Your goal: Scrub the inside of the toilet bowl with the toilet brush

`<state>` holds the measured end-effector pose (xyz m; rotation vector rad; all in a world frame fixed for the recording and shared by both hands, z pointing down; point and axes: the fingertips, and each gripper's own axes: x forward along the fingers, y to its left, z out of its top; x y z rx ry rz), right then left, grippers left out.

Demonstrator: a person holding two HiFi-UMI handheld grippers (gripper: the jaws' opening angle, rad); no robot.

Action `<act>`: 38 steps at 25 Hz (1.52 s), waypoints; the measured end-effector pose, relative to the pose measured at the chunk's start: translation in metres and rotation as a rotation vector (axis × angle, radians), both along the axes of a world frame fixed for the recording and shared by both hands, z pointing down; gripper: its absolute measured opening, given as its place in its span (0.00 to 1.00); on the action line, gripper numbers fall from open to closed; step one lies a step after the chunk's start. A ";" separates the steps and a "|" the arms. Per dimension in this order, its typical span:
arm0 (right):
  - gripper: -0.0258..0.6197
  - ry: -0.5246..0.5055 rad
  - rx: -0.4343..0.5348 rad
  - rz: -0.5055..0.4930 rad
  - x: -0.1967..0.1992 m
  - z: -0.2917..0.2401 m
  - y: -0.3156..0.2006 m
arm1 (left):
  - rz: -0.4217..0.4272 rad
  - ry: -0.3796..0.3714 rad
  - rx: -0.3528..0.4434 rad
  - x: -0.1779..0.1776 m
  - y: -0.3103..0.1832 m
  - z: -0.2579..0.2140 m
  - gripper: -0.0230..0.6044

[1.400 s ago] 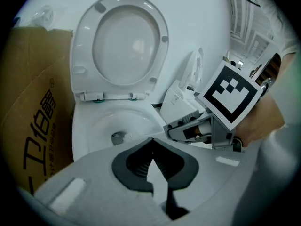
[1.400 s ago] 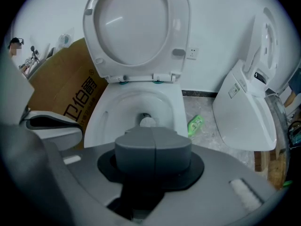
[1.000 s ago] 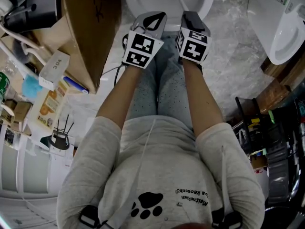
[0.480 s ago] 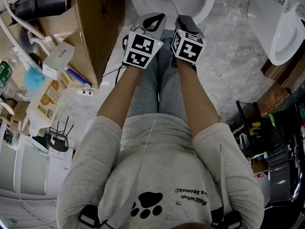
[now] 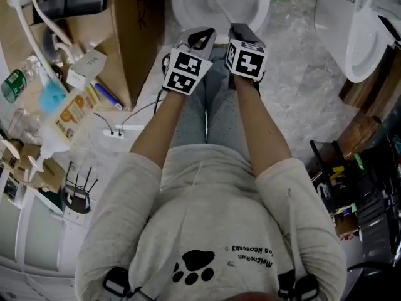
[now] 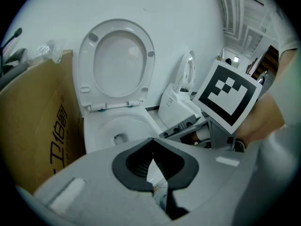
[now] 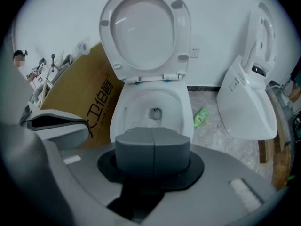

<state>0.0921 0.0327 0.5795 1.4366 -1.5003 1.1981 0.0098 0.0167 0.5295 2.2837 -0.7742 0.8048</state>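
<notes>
A white toilet, seat lid raised, has its bowl [image 5: 183, 5] at the top of the head view, and the bowl [image 7: 121, 111] [image 6: 96, 132] also lies straight ahead in both gripper views. A thin white toilet brush handle [image 5: 220, 10] slants from inside the bowl down to my right gripper [image 5: 237, 27]. That gripper's pads [image 7: 154, 145] are pressed together and hide the handle in the right gripper view. My left gripper [image 5: 202, 35] sits beside it at the bowl's front, its fingertips [image 6: 151, 142] touching with nothing seen between them.
A tall cardboard box [image 5: 128, 36] [image 7: 80, 102] stands against the toilet's left side. A second white toilet [image 5: 357, 30] [image 7: 249, 102] stands to the right. A green bottle [image 7: 201, 117] lies on the floor between them. Bottles and boxes [image 5: 69, 115] crowd the left; tools [image 5: 351, 193] lie at right.
The brush handle and my right gripper have shifted a little left over the bowl. The left gripper has barely moved. The head view has tilted slightly.
</notes>
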 end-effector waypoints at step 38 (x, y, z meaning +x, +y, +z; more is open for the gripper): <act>0.27 0.017 0.670 -0.084 0.037 -0.394 -0.004 | -0.145 0.189 0.400 -0.001 -0.032 -0.331 0.03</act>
